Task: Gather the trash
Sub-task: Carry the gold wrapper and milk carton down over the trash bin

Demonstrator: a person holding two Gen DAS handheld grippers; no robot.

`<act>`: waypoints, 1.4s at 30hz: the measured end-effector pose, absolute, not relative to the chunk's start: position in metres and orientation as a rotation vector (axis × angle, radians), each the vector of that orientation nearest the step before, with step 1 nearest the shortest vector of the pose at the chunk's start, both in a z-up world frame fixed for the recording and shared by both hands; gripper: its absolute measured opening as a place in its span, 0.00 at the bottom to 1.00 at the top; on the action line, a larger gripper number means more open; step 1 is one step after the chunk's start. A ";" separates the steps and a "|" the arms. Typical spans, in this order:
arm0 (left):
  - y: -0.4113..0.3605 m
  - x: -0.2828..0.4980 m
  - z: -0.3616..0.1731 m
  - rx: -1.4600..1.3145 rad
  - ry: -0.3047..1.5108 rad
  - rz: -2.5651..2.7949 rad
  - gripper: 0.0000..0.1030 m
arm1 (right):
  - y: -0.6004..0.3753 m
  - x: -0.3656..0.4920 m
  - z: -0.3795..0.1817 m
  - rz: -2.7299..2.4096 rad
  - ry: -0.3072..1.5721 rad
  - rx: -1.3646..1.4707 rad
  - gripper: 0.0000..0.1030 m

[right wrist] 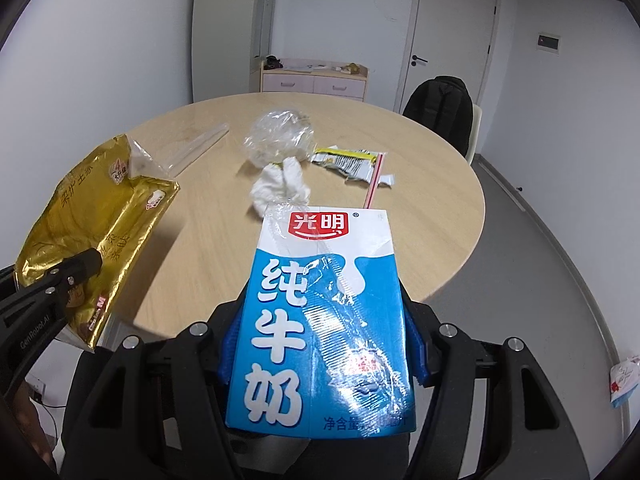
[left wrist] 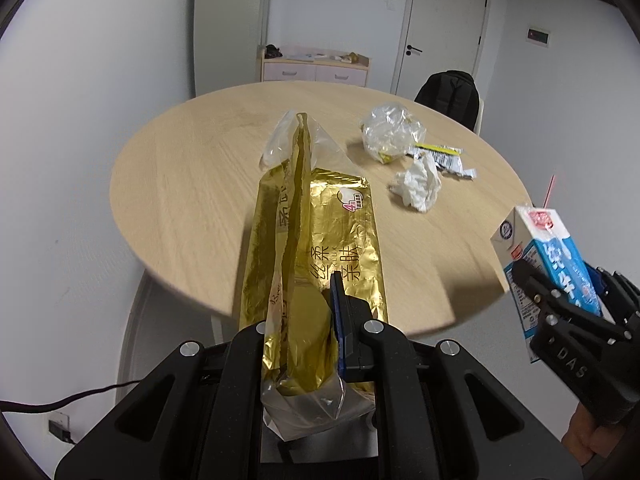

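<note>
Leftmost, the left claw (left wrist: pixel 320 320) is clamped on a gold foil wrapper (left wrist: pixel 320 248) held up at the near edge of the round table (left wrist: pixel 180 200). Farther right, crumpled clear plastic (left wrist: pixel 390 132), a white tissue (left wrist: pixel 418 186) and a torn sachet (left wrist: pixel 440 156) lie on the table (close together), and the right claw (right wrist: pixel 320 344) grips a blue milk carton (right wrist: pixel 320 320) beside the table's right edge.

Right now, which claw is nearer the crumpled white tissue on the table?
Right, though it's close. The right claw, gripping the milk carton, sits just short of the tissue; the left claw, holding the gold wrapper, is off to the tissue's left.
</note>
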State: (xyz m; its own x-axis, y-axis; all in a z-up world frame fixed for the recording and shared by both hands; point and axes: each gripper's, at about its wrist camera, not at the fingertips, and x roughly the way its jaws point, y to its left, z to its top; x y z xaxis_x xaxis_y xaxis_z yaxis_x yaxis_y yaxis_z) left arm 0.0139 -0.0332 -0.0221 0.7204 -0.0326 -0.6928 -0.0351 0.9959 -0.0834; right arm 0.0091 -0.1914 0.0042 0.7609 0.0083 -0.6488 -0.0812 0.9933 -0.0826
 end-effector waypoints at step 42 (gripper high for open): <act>0.009 -0.079 -0.106 -0.126 0.874 0.075 0.10 | -0.145 -0.067 -0.090 0.055 0.792 -0.126 0.58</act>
